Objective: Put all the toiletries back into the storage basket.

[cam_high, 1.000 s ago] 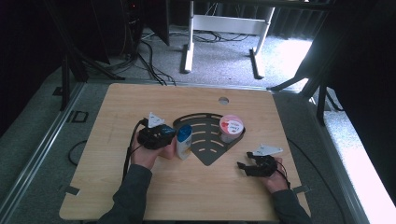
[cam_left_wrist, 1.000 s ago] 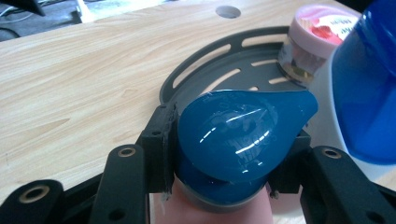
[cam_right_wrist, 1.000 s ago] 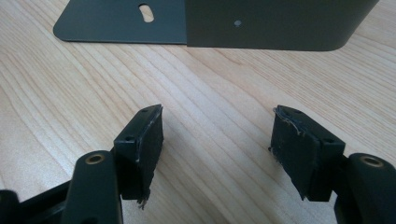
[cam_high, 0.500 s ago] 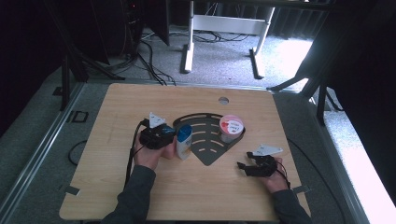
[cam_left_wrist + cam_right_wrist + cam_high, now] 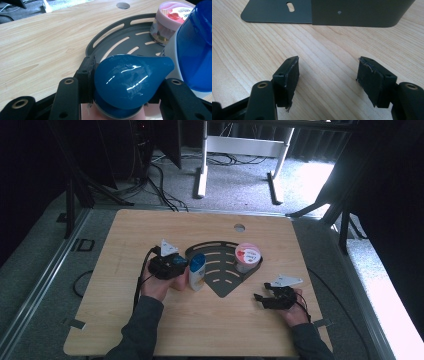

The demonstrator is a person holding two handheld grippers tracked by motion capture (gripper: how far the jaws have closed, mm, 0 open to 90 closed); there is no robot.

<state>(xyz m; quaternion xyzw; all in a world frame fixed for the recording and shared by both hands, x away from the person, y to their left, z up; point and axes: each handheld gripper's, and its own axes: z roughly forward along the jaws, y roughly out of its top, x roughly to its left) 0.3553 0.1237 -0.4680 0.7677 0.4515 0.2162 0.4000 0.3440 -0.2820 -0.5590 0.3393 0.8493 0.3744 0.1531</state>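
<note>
Pinches the blue cap (image 5: 130, 80) of the pink bottle (image 5: 181, 282) between the fingers (image 5: 86, 75) of the left gripper (image 5: 183, 269), one pad on each flank of the cap. Stands the bottle upright on the table (image 5: 125, 240), long axis vertical, just off the left edge of the grey tray (image 5: 225, 280) and just beside the white bottle (image 5: 198, 270), which stands on the tray side of it. Takes the cap level, from the side away from the tray, so any carry into the tray probably has to lift over or pass round the white bottle. Shows a pink jar (image 5: 247, 257) already standing at the tray's right rim. Rests the right gripper (image 5: 261, 299) low over the table near the tray's pointed corner, fingers (image 5: 289, 75) spread with nothing between them; puts the left hand far nearer the bottle. Differs in nothing visible from the earlier frames: same hand places, same grip, same bottle position.
</note>
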